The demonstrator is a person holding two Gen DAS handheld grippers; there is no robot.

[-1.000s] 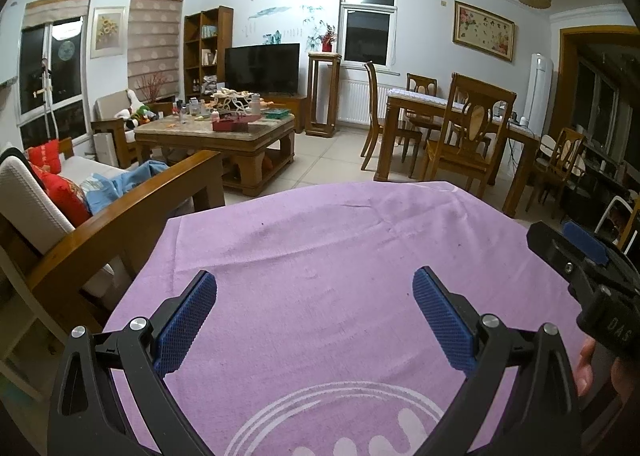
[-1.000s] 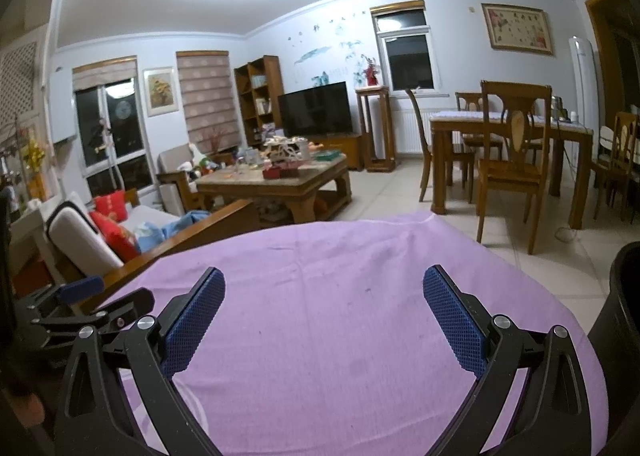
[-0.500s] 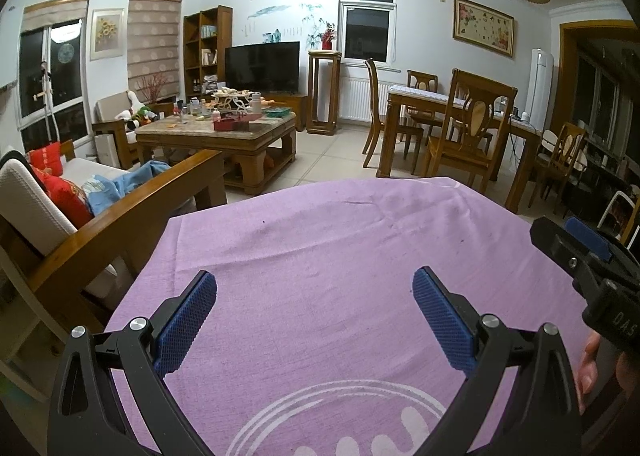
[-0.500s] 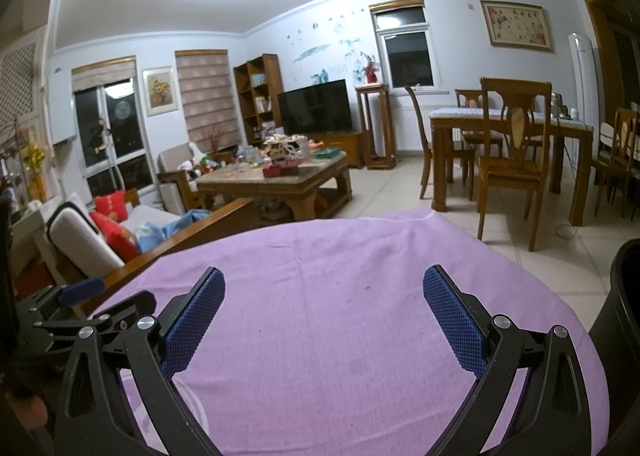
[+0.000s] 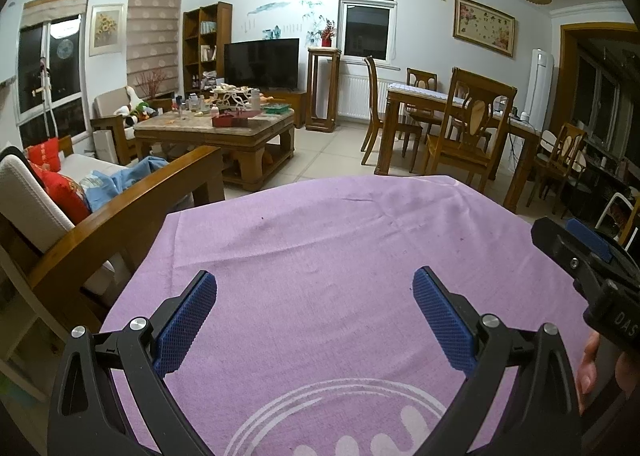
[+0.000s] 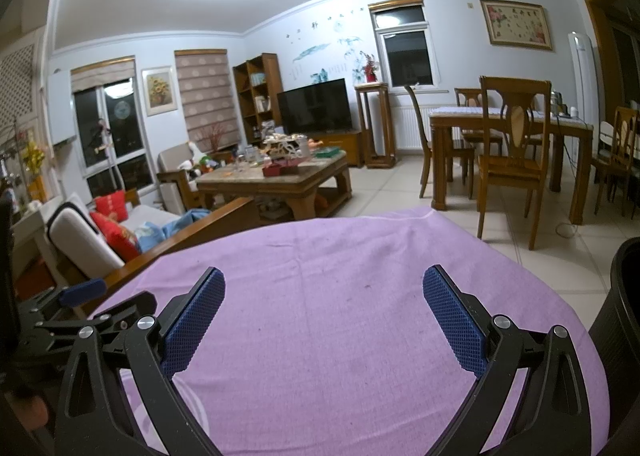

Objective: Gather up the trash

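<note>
Over purple cloth [image 5: 320, 256] | both claws spread, empty | black bin [image 6: 624, 316] only right view

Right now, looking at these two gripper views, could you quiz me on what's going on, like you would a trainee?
1. True or false: the left gripper is shut on a piece of trash.
2. Multiple choice: what lies under both grippers? A) bare wooden tabletop B) purple cloth C) tiled floor
3. In the right wrist view, what dark object shows at the right edge, beside the cloth?

Key
1. False. Its jaws stand wide apart with nothing between them; the right gripper is the same.
2. B. No trash shows on the cloth in either view.
3. The curved wall of a black bin, only partly in view.
</note>
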